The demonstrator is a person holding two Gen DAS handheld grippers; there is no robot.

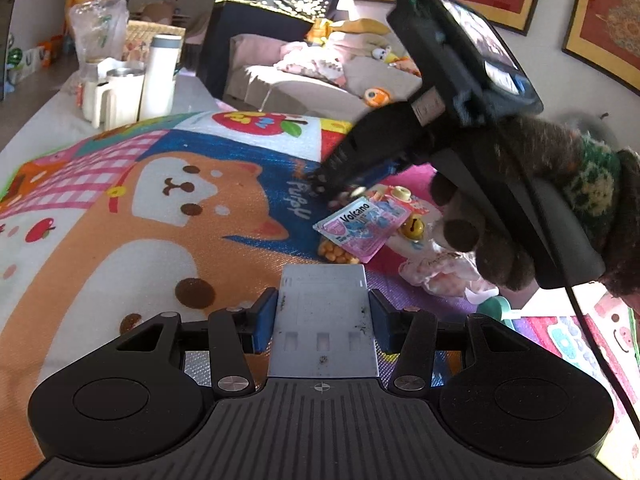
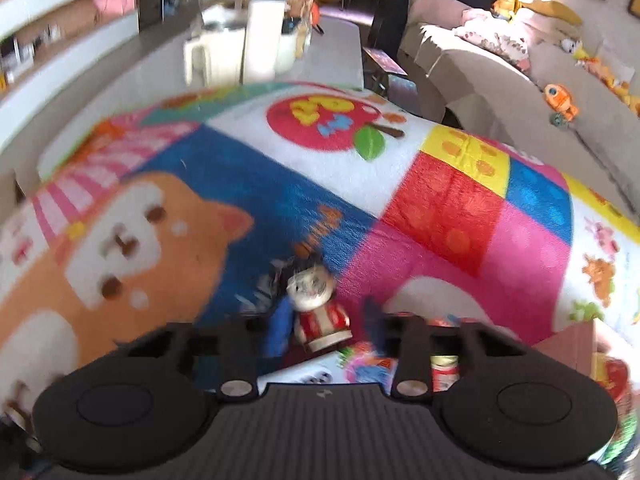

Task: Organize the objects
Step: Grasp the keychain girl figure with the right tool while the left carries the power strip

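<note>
In the left wrist view my left gripper is shut on a flat grey plate, its blue pads against both long edges. To the upper right, a gloved hand points my right gripper down at a pile on the play mat. The pile holds a pink "Volcano" packet, a yellow bell and orange snack balls. The right wrist view is blurred. There my right gripper is shut on a small doll with black hair and a red-striped body.
A white jug and white bottle stand at the mat's far edge, also seen as the bottle. A sofa with toys lies beyond. Packets and a small can lie under the right gripper. A pink cloth sits by the pile.
</note>
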